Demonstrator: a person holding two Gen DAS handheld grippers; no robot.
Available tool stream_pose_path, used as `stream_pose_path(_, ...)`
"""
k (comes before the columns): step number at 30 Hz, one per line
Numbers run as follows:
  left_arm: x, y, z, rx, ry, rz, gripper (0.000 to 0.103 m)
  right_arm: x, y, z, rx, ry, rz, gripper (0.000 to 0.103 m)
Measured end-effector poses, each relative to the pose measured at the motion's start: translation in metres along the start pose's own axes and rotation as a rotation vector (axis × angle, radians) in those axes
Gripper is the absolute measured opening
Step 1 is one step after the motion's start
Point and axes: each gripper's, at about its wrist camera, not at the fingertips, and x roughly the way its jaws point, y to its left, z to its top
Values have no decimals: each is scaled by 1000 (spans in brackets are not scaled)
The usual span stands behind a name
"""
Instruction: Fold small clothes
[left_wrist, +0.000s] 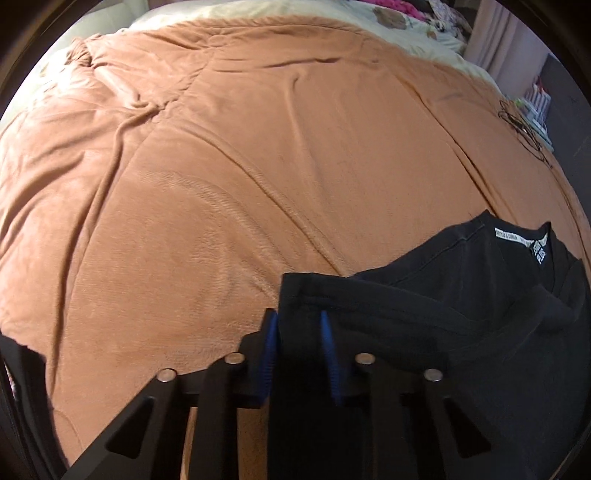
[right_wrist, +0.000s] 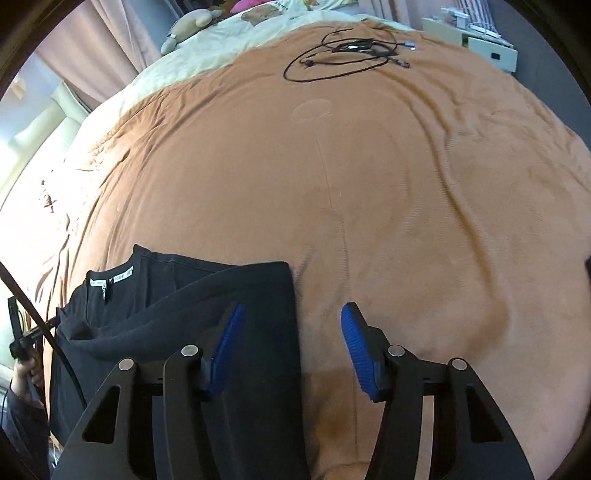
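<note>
1. Your left gripper (left_wrist: 298, 321) hides most of what it pinches — a folded edge of the black shirt (left_wrist: 461, 295) fills the narrow gap between its blue pads (left_wrist: 327, 332), which press on the cloth.
2. The shirt's lower part is cut off at the bottom of both wrist views, so its full outline can't be seen.
3. A white strip label (left_wrist: 517, 236) runs along the inside of the collar; its print is too small to read. The black tag (left_wrist: 540, 254) below it has white lettering, blurred.
4. The shirt is plain black, folded over itself, lying at the near edge of the brown blanket (left_wrist: 258, 166).
5. Your right gripper (right_wrist: 291, 314) stands spread — the shirt's right edge lies between its pads, untouched.
6. Tangled black cables (right_wrist: 351, 51) lie far across the blanket.
</note>
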Motion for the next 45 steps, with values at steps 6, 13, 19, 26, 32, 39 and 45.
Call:
stream_pose_path(6, -10, -1, -1, 7, -38, 3, 7, 36, 5, 19, 4, 54, 7, 38)
stream_pose_path(13, -40, 3, -2, 9, -85, 11, 6, 21, 18, 23, -50, 18, -44, 1)
stream_pose_path(19, -83, 4, -3, 5, -147, -2, 5, -31, 34, 22, -93, -58, -42, 0)
stream_pose_path(26, -134, 2, 2, -9, -241, 1, 5, -94, 50, 13, -129, -154, -26, 0)
stream_pose_path(32, -150, 7, 21, -57, -286, 24, 5, -116, 56, 13, -113, -220, -48, 0)
stream_pose_path(39, -121, 1, 42, -39, -262, 64, 5, -85, 59, 23, -110, -207, -84, 0)
stream_pose_path(45, -75, 2, 55, -35, -218, 95, 5, -43, 56, 45, -103, -172, -105, 0)
